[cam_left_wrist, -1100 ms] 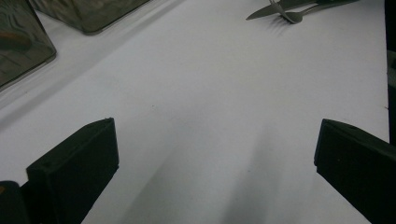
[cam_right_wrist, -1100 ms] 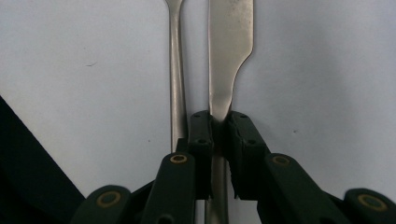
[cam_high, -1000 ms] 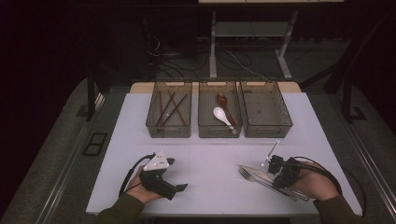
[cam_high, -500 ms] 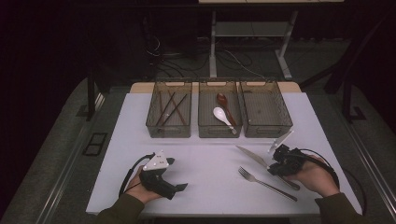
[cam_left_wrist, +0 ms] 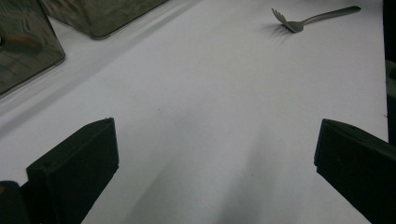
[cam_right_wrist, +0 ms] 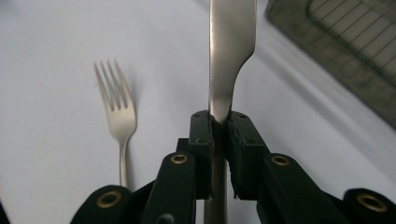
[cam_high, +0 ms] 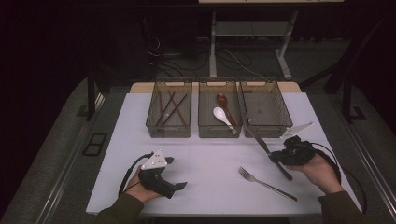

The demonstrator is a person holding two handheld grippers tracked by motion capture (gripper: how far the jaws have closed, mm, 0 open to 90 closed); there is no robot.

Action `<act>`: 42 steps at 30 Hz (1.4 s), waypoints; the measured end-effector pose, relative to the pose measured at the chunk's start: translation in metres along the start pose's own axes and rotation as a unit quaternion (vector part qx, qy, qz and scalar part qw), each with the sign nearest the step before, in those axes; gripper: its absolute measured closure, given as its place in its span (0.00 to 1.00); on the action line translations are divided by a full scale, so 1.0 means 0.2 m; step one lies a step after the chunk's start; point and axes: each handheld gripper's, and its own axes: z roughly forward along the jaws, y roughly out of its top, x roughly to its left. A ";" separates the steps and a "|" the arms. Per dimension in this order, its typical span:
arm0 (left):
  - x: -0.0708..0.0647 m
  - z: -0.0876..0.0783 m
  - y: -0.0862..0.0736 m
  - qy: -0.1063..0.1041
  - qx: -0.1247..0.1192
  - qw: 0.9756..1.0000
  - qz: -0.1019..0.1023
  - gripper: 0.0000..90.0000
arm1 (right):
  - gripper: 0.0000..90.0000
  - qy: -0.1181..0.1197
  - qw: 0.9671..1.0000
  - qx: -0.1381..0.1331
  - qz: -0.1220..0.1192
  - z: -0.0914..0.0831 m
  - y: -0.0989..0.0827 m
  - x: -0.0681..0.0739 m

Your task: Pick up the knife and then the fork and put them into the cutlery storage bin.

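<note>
High view: fixed above the near edge of the white-topped desk (cam_high: 205,154), facing forward and down, far enough to take in the whole top and the dark floor behind.

Left gripper view: low and close over the desk, looking along its surface to the plain steel fork (cam_left_wrist: 310,19).

Right gripper view: very close, angled down past the steel table knife (cam_right_wrist: 229,51).

All three views share the fork.
</note>
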 end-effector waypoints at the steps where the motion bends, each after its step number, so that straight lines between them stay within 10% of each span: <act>1: 0.00 0.00 0.00 0.000 -0.001 1.000 -0.001 0.00 | 0.90 -0.002 1.000 -0.008 0.001 0.00 0.00 0.00; 22: 0.00 -0.01 0.00 -0.001 -0.005 1.000 -0.008 0.00 | 0.90 0.003 0.991 -0.117 0.059 -0.10 0.00 -0.11; 42: 0.01 -0.01 0.00 0.001 -0.007 1.000 -0.010 0.00 | 0.90 -0.017 0.973 -0.214 0.090 -0.24 0.14 -0.25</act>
